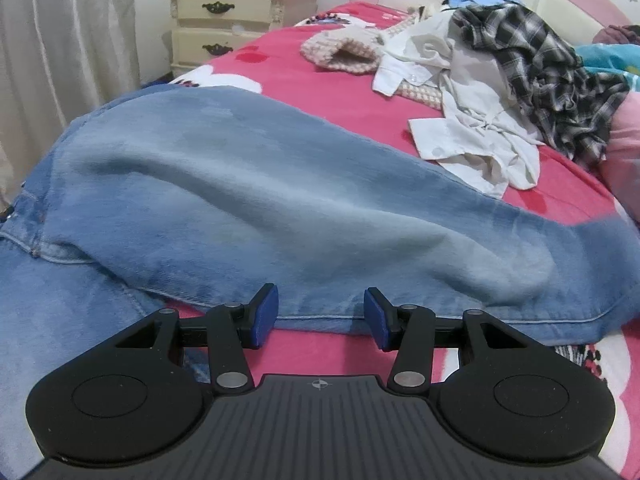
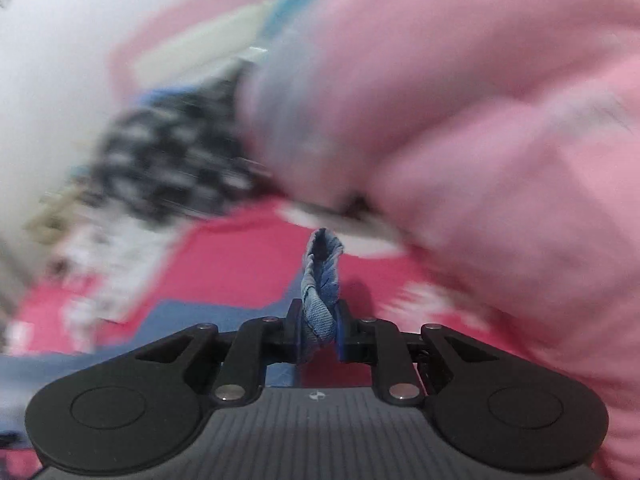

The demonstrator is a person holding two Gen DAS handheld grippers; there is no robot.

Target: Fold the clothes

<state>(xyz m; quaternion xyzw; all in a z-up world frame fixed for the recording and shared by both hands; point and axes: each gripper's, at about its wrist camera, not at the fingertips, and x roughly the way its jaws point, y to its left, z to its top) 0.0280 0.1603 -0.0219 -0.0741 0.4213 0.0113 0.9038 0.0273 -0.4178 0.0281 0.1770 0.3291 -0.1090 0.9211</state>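
Note:
A pair of blue jeans (image 1: 256, 200) lies spread across the pink bed (image 1: 320, 68), one leg folded over so its pale fleecy lining faces up. My left gripper (image 1: 320, 314) is open and empty, its blue pads just short of the jeans' near hem. My right gripper (image 2: 319, 326) is shut on a bunched denim edge of the jeans (image 2: 322, 276), held above the bed. The right wrist view is blurred by motion.
A heap of clothes lies at the far right of the bed: a white shirt (image 1: 476, 136), a black-and-white plaid shirt (image 1: 540, 68), a pink knit item (image 1: 344, 54). A large pink fabric mass (image 2: 480, 120) fills the right wrist view. A cream nightstand (image 1: 236, 24) stands beyond the bed.

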